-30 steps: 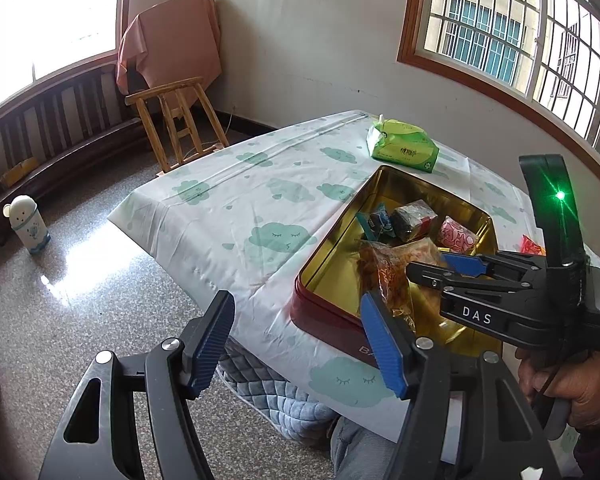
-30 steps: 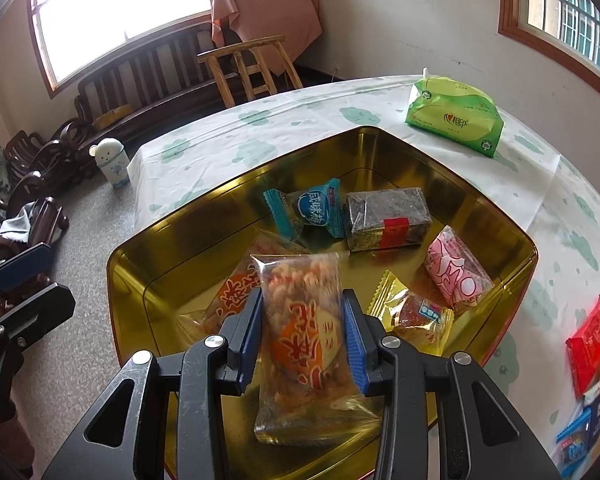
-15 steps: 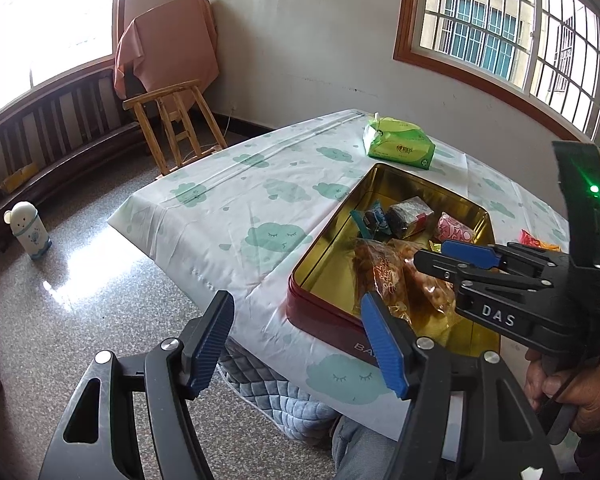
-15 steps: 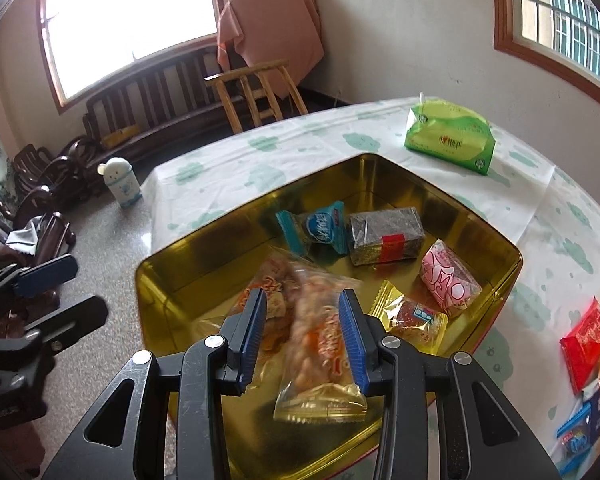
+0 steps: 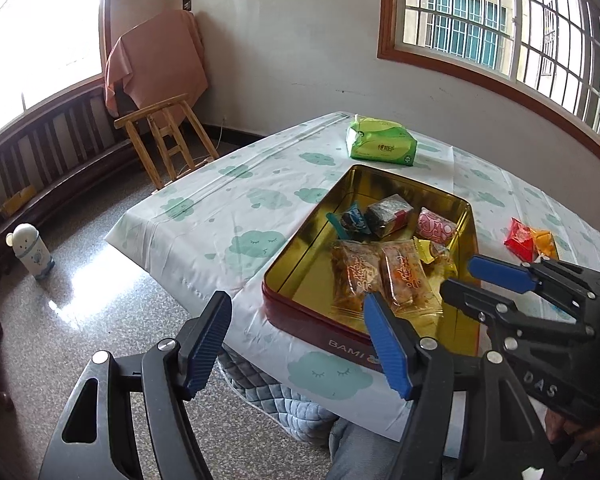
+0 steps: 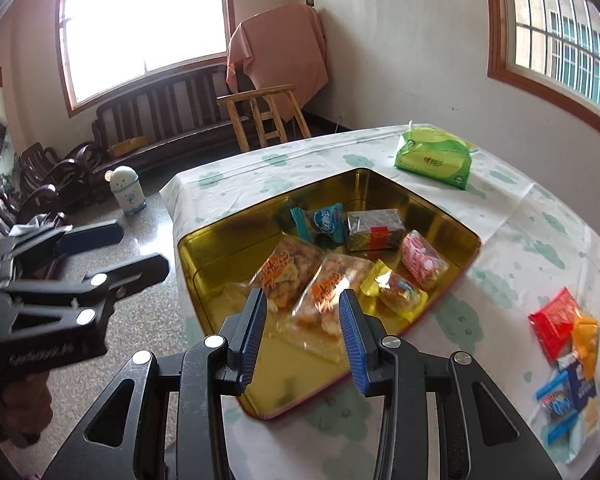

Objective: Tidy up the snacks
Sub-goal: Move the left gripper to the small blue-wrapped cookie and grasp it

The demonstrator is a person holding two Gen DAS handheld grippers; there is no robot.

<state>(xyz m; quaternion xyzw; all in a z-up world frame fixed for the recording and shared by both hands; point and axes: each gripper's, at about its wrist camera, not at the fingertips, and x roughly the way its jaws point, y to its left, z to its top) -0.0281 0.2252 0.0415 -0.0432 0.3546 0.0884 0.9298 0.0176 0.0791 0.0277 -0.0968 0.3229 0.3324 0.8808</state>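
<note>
A gold tin [image 5: 300,256] [image 6: 204,256] with a red outer wall sits on the cloud-print tablecloth. Several snack packets lie in it, among them two clear orange-print bags [image 5: 404,276] [image 6: 328,292] side by side. My right gripper [image 6: 304,332] [image 5: 476,280] is open and empty, raised above the tin's near edge, just behind the right-hand bag. My left gripper [image 5: 296,344] [image 6: 140,250] is open and empty, off the table's corner over the floor. Loose snacks lie on the cloth right of the tin: a red packet [image 6: 552,324] [image 5: 520,238], an orange one [image 6: 586,340] and blue ones [image 6: 564,396].
A green tissue pack [image 5: 382,146] [image 6: 434,158] lies beyond the tin. A wooden chair [image 5: 164,136] stands past the table's far-left corner, a bench along the window wall, and a white bear-shaped bin [image 5: 30,250] on the floor.
My right gripper opened and let go of the orange-print bag, which now lies in the tin beside the other one. The gripper has drawn back and risen. The left gripper barely moved.
</note>
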